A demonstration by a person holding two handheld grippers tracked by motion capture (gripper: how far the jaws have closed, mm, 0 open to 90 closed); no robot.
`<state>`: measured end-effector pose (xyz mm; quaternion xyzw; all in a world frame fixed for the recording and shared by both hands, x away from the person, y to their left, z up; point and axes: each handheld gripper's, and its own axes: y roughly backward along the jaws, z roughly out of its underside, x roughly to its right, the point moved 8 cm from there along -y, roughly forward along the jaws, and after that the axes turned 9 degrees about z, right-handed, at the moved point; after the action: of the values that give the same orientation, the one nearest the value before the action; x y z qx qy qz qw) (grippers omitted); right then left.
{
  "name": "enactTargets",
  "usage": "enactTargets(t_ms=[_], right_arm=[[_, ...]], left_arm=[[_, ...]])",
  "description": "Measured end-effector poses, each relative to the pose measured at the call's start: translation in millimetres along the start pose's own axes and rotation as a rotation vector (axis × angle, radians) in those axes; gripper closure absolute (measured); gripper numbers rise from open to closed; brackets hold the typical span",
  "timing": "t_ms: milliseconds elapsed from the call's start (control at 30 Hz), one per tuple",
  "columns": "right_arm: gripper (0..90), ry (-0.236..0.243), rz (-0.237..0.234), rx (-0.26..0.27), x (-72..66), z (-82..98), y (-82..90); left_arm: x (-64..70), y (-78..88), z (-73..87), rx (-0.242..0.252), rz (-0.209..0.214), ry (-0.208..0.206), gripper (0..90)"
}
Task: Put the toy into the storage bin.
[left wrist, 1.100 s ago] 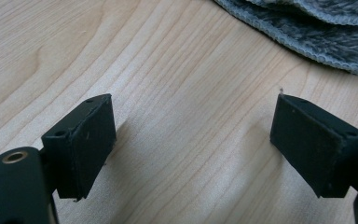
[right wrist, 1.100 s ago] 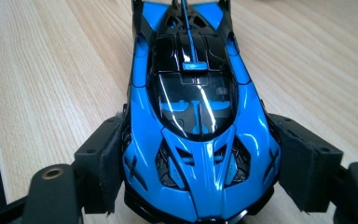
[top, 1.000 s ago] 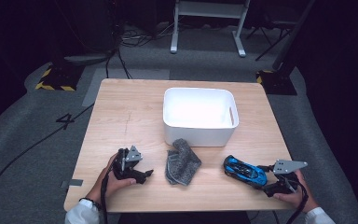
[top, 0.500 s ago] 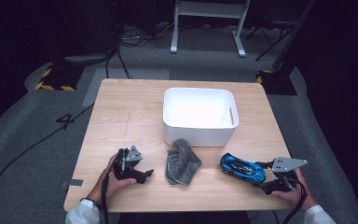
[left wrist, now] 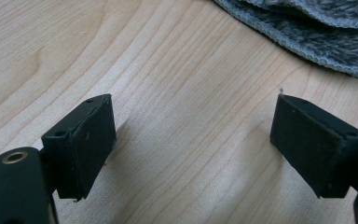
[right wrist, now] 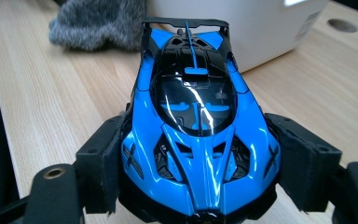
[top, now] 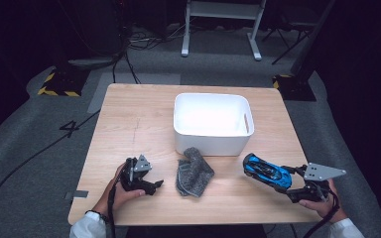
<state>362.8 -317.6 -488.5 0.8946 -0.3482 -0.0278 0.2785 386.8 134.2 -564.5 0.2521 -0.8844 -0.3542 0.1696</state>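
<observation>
Right gripper (top: 291,182) near table edge, my jaws clamped on blue toy car (right wrist: 198,140) at both flanks, car clear of wood. Left gripper (top: 155,186) resting by grey cloth (top: 193,171), jaws apart, nothing between. Step as I judge: carry car. Next: swing it forward over white bin (top: 212,144) rim, level it, then release.

White sleeve cuffs on both forearms, black left gripper (top: 155,185) and right gripper (top: 284,174) with square jaw pads, grey three-cornered top plates, trailing black cables.
</observation>
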Motion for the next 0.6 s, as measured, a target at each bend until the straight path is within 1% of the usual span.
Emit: enactTargets(t_ms=[67, 233, 433, 600], right_arm=[[26.1, -0.016, 0.010, 0.024, 4.4, -2.0, 6.5], [26.1, -0.022, 0.028, 0.063, 11.7, -10.0, 17.3], [26.1, -0.017, 0.044, 0.112, 19.3, -27.6, 27.6], [26.1, 0.006, 0.061, 0.144, 25.4, -44.4, 34.0]], left_arm=[[0.0, 0.0, 0.0, 0.000, 0.000, 0.000, 14.6], [0.0, 0.0, 0.0, 0.000, 0.000, 0.000, 14.6], [0.0, 0.0, 0.0, 0.000, 0.000, 0.000, 14.6], [0.0, 0.0, 0.0, 0.000, 0.000, 0.000, 14.6]])
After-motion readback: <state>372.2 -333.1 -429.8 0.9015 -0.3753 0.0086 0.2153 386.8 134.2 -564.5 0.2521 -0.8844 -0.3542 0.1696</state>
